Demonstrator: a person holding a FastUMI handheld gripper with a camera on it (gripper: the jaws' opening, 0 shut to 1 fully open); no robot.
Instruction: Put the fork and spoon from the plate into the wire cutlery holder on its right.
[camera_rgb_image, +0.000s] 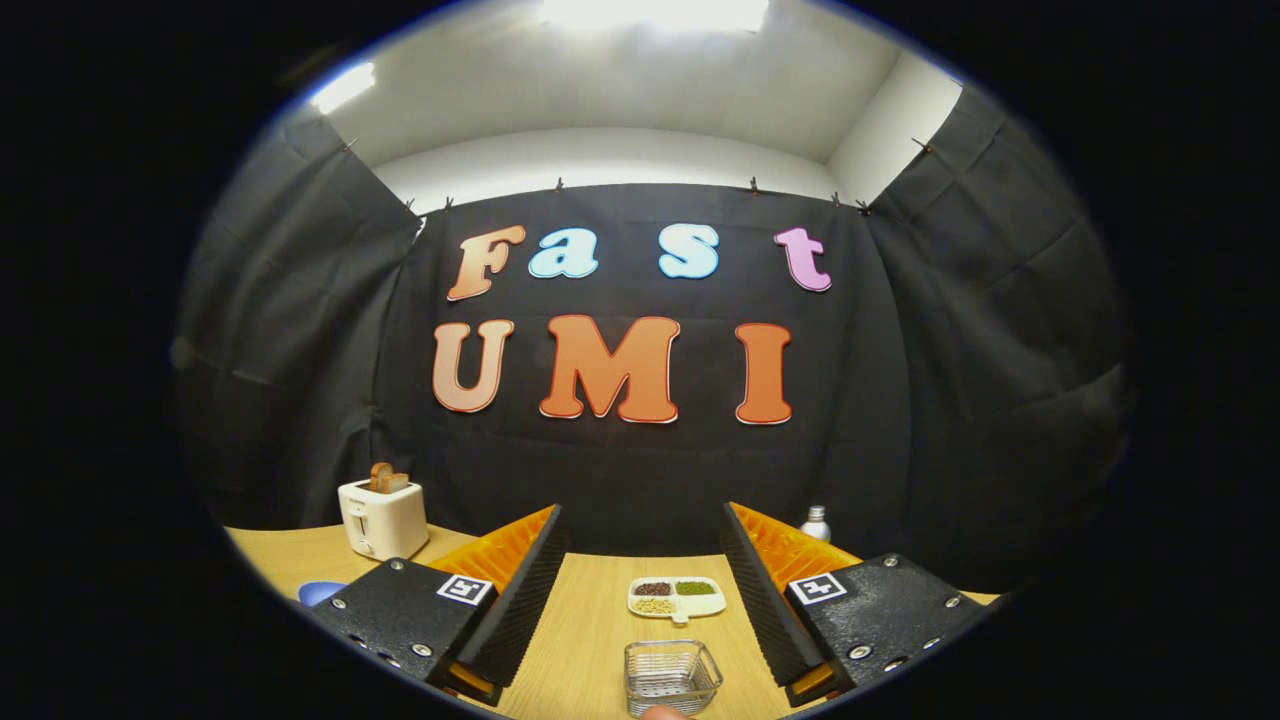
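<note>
The wire cutlery holder (671, 677) is a small square mesh basket on the wooden table (590, 630), lying between my fingers near their base, and nothing shows inside it. My gripper (645, 545) is open, its fingers (520, 590) spread wide above the table with nothing between them. A bit of a fingertip (662, 712) of a person shows at the near edge of the basket.
A white divided dish (677, 596) with three portions of grains stands beyond the basket. A white toaster (382, 517) with bread in it stands at the far left. A blue object (320, 592) peeks out beside the left finger. A small bottle (816, 522) stands behind the right finger.
</note>
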